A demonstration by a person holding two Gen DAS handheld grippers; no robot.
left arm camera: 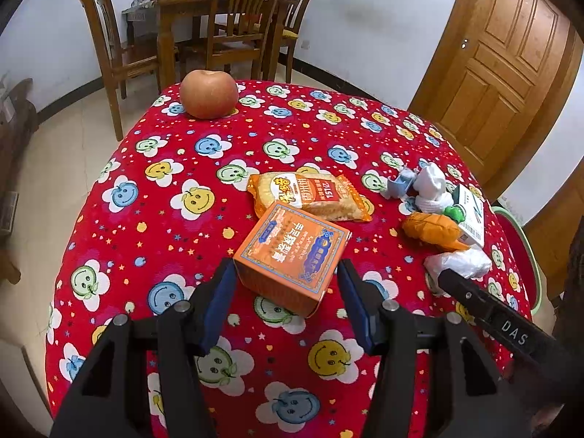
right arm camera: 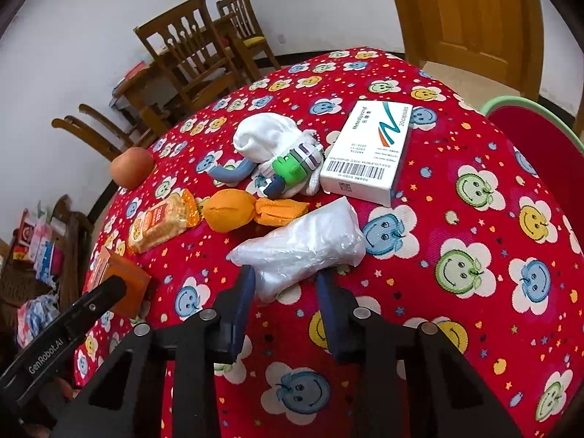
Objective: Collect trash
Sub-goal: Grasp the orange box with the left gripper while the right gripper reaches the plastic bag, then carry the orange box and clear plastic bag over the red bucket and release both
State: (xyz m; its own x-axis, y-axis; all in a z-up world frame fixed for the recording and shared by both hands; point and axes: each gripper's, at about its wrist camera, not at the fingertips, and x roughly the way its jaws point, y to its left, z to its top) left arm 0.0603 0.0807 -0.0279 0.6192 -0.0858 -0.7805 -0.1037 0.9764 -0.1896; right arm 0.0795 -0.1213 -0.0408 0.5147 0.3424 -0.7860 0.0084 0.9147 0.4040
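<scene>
Left wrist: we look forward, close over the orange box (left arm camera: 292,255) | right wrist: close over the plastic bag (right arm camera: 303,248) | shared: red tablecloth (left arm camera: 182,219), both items.

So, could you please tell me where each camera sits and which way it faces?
Left wrist: on the left gripper, looking across the table at the orange box between its open fingers.
Right wrist: on the right gripper, fingers straddling the white plastic bag.
Shared: box, bag, apple, snack packet; each shows the other gripper.
</scene>
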